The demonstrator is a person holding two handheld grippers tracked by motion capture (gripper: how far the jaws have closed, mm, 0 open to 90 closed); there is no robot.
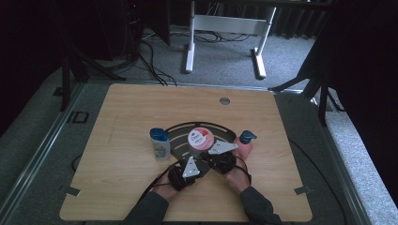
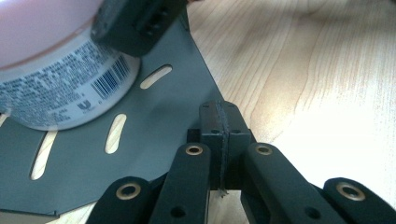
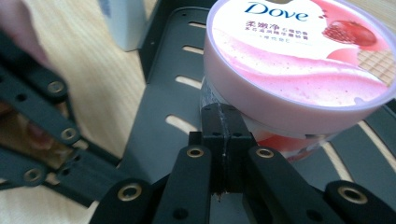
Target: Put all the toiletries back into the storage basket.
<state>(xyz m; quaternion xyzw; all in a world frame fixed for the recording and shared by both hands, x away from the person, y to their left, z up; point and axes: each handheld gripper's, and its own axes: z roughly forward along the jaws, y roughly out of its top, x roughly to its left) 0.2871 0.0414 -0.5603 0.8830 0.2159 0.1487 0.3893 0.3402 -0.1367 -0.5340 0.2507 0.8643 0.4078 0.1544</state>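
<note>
The room is dim, with a grey carpet floor [image 1: 220, 61] and the white legs of another desk [image 1: 225, 42] behind; dark cables lie on the carpet near them. In front stands one light wooden table [image 1: 141, 112] with rounded corners and a small round grommet [image 1: 225, 101] near its far edge. On the table lies one flat black slotted tray [image 1: 180, 136], of a fan shape, and on this tray stands one Dove tub [image 1: 201, 138], the thing both tools are nearest to. The tub is round and low, it stands upright with its axis vertical and its pink and white lid turned up; in the right gripper view the lid [image 3: 299, 56] shows the brand name and a red berry. There are two bottles: one pale bottle with a blue cap [image 1: 160, 144] just left of the tray, and one pink bottle with a dark blue pump [image 1: 246, 142] at the right, both upright. There are two grippers. The left gripper [image 2: 220, 140] has its jaws pressed together with nothing between them, over the tray edge near the tub. The right gripper [image 3: 223, 140] is also clenched and empty, its tip just at the tub's wall, under the lid's rim.
</note>
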